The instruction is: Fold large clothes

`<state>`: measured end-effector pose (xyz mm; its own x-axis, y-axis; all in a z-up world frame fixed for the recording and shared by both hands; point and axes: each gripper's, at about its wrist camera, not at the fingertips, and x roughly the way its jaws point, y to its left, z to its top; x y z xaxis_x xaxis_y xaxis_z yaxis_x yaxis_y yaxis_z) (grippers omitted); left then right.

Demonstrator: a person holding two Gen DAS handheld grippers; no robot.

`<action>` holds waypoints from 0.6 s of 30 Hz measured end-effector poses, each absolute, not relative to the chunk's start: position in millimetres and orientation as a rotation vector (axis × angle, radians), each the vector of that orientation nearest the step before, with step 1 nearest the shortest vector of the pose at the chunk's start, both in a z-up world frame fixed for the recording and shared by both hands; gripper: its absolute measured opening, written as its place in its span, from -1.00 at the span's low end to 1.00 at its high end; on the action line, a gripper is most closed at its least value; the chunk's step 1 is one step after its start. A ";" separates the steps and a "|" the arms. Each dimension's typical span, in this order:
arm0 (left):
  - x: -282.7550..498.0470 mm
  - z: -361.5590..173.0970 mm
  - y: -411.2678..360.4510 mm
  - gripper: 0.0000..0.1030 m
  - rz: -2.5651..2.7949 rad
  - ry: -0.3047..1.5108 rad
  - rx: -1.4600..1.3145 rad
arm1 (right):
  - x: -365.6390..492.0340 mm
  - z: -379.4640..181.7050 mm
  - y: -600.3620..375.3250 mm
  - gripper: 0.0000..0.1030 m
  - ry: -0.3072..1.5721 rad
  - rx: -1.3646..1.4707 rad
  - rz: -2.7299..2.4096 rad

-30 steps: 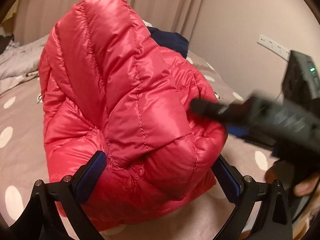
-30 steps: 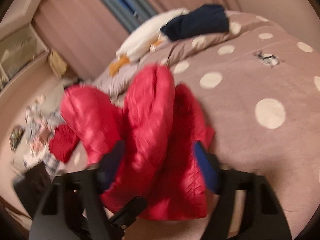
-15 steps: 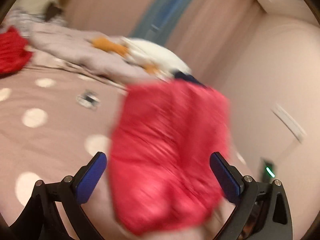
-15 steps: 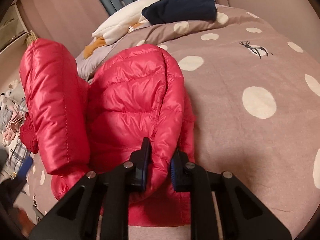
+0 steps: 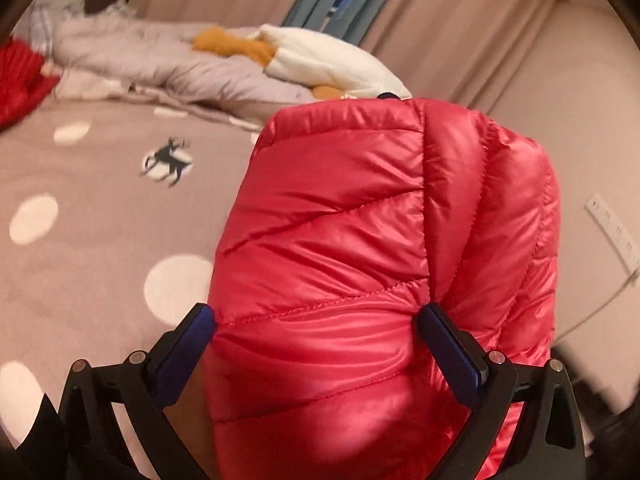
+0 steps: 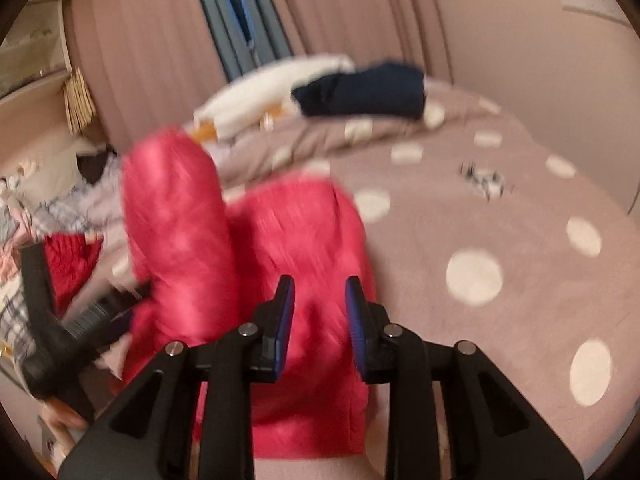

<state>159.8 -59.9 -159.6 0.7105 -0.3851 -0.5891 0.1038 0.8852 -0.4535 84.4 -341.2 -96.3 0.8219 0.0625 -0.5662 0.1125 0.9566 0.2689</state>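
Observation:
A shiny red quilted down jacket stands bunched up on the bed, filling the left wrist view. My left gripper is wide open, one finger on each side of a thick fold of it. In the blurred right wrist view the red jacket lies folded on the bed with a puffy part raised at its left. My right gripper is partly open, its fingers a small gap apart over the jacket. The left gripper shows at the left of that view.
The bed has a mauve cover with white dots. At its head lie a grey duvet, a white and orange garment and a folded navy garment. A red knitted item lies far left. Curtains and a wall stand behind.
My right gripper, shut on the jacket half a second ago, has opened a little. The left gripper view has steadied, with the jacket's fold now between its open fingers.

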 end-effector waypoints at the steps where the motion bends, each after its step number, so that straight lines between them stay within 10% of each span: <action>1: 161.4 -161.3 -61.8 0.96 -0.279 0.738 -0.413 | 84.9 -89.9 -342.0 -0.47 0.579 0.311 -0.011; 18: 199.8 -168.5 -50.1 0.96 -0.314 0.799 -0.483 | 172.1 -106.0 -317.9 -0.30 0.546 0.495 0.179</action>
<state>199.8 -50.1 -168.5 0.6605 -0.4434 -0.6059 0.0878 0.8470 -0.5242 172.1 -317.9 -106.0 0.8428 0.2913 -0.4526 -0.0342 0.8681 0.4952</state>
